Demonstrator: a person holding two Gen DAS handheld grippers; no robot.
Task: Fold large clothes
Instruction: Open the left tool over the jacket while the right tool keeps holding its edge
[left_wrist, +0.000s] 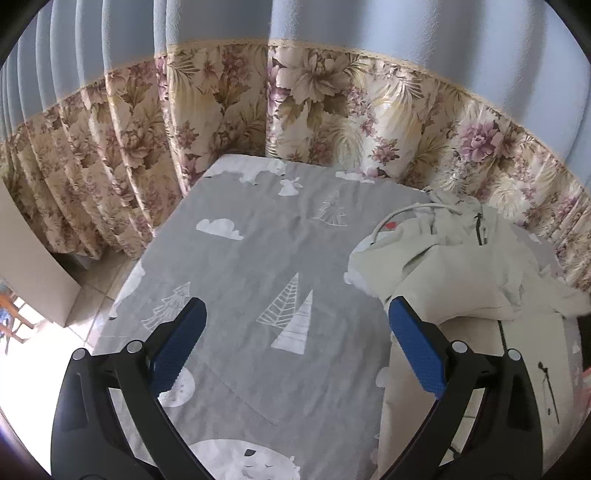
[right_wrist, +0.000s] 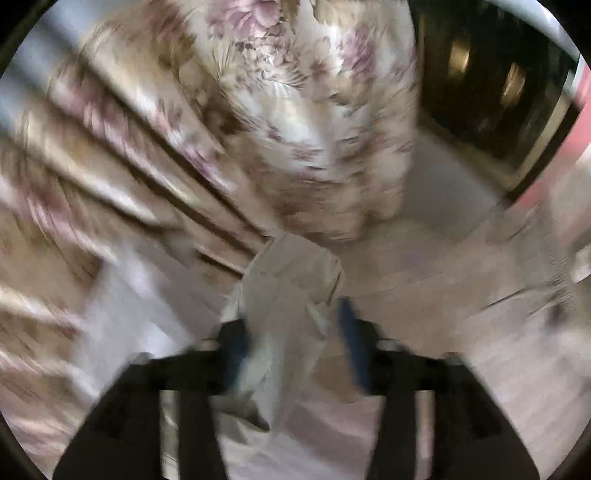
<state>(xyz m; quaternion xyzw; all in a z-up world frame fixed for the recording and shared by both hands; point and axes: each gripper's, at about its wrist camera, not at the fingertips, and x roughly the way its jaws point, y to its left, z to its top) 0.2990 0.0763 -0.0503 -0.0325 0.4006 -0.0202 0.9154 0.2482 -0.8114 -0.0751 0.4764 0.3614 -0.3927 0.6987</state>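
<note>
The cream garment lies crumpled at the right edge of the grey bed. The left gripper is spread apart and empty. The right gripper is apart too, with cloth between its jaws.

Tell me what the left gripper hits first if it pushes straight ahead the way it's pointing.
Most likely the grey printed bedsheet: the left gripper points down at it with its jaws open and nothing between them. The cream garment lies just off to the right finger's side, probably out of line.
</note>
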